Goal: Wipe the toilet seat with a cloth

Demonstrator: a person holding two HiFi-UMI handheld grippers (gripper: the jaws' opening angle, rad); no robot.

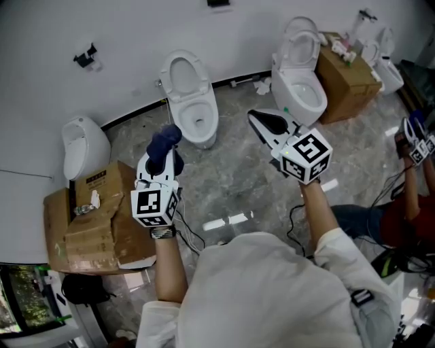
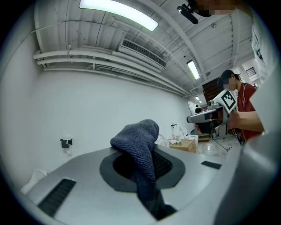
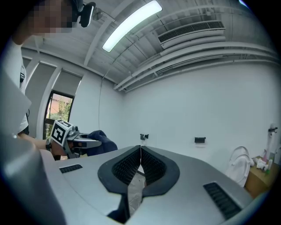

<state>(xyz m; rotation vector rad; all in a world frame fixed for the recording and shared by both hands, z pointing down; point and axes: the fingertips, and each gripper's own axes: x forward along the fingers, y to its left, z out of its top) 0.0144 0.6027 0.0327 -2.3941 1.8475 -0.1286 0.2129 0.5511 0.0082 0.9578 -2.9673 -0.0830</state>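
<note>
You hold the cloth (image 1: pixel 165 139) in your left gripper (image 1: pixel 163 158).
Its jaws are clamped on the dark blue knit, which bulges above them; a white toilet (image 1: pixel 211 112) stands at its 12 o'clock, well apart. Your right gripper (image 1: pixel 260 122) is pinched closed on nothing, a second toilet (image 1: pixel 299 95) at its 1 o'clock.

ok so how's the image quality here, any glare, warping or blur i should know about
Head view: even light, sharp, with bright reflections on the glossy floor. Left gripper view: strong fisheye, dark corners, ceiling light blown out, cloth crisp. Right gripper view: same fisheye, light strip glaring.
</note>
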